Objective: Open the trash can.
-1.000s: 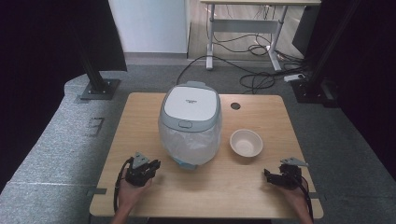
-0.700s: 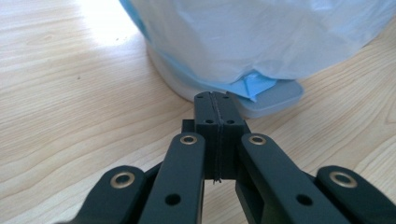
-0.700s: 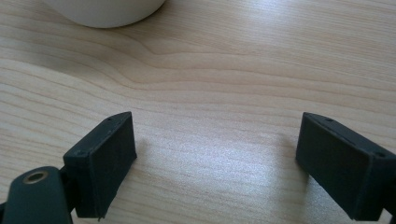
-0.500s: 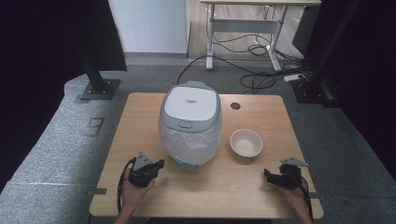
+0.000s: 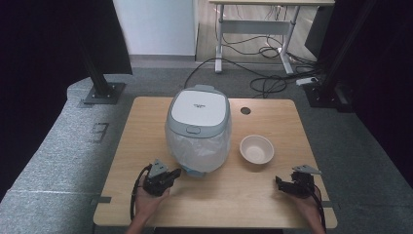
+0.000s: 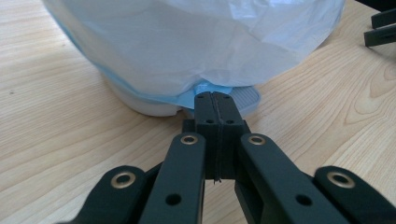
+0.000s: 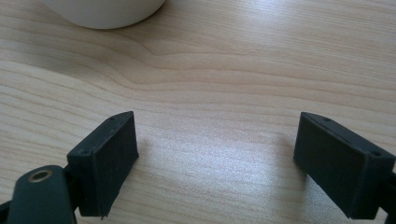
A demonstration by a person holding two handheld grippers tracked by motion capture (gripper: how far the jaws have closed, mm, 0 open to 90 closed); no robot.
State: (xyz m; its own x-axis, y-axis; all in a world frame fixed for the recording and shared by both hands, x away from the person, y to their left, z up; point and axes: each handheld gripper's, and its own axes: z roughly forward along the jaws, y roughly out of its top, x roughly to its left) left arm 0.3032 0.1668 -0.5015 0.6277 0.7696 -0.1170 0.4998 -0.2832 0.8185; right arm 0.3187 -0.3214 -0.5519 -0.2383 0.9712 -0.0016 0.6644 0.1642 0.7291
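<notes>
On the wooden desk (image 5: 146,126), the left claw (image 5: 174,172), pressed together on nothing, is pointed at the plastic-wrapped rice cooker (image 5: 198,127), while the right claw (image 5: 279,183) is held apart near the bowl (image 5: 256,148)

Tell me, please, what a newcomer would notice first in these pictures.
First, the rice cooker in the middle of the wooden table, its lid shut and its lower body wrapped in a clear plastic bag. To its right stands an empty cream bowl. Near the table's front edge, the left gripper points its shut jaws at the cooker's base, while the right gripper holds its jaws wide open.
</notes>
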